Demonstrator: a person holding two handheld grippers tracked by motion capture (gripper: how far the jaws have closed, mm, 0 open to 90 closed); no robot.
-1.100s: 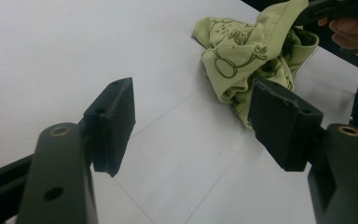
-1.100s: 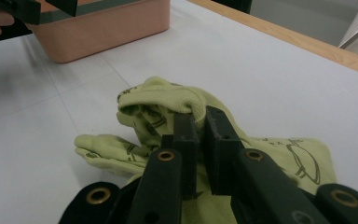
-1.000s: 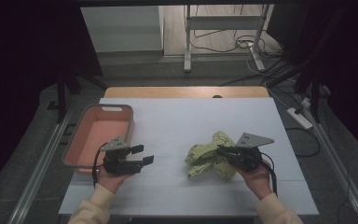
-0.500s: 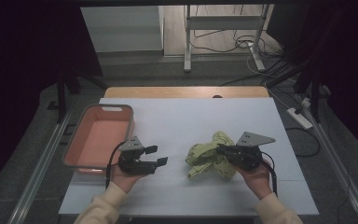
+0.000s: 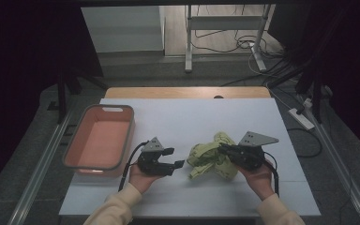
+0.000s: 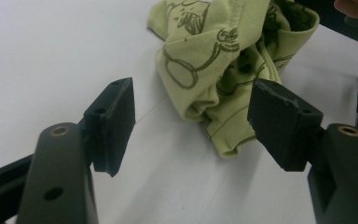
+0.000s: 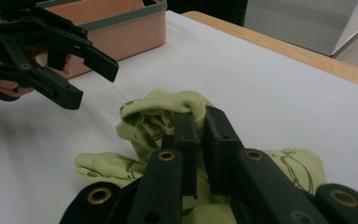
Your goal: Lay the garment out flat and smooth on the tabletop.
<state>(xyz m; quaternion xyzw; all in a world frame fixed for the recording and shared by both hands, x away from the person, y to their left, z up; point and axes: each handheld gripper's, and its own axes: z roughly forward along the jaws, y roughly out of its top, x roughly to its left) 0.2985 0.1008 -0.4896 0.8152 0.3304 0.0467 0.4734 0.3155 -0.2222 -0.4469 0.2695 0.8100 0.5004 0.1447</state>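
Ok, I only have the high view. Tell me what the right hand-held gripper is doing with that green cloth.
Observer: The right hand-held gripper is shut on a raised fold of the green cloth.
Operator: Now give me the left one.
Observer: The left hand-held gripper is open, its pads clear of the cloth, with a corner of it lying just ahead between them.
Operator: Describe the cloth.
Observer: It is crumpled, with dark line drawings printed on it.
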